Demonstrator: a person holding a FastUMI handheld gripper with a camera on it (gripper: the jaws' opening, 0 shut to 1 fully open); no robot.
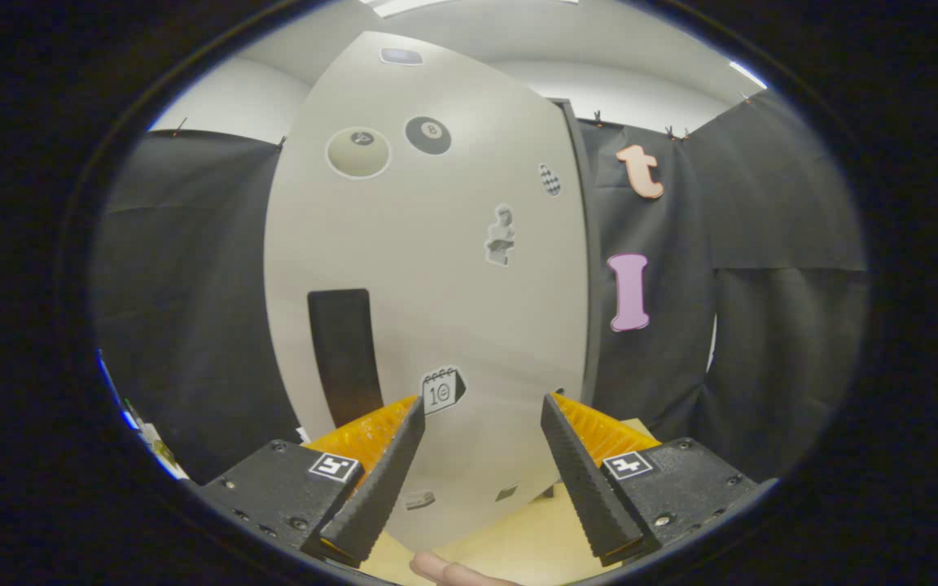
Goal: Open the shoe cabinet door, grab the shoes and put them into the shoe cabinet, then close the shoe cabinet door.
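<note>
The shoe cabinet door is a tall pale panel covered with several stickers, standing just ahead of my fingers. A black vertical handle sits on its lower left part, beyond my left finger. My gripper is open with nothing between its fingers, facing the door's lower middle. The cabinet's dark frame edge runs along the door's right side. Whether the door is fully closed I cannot tell.
Black cloth walls stand left and right of the cabinet. A light wooden surface lies below the door. A fingertip of a person's hand shows beneath the fingers.
</note>
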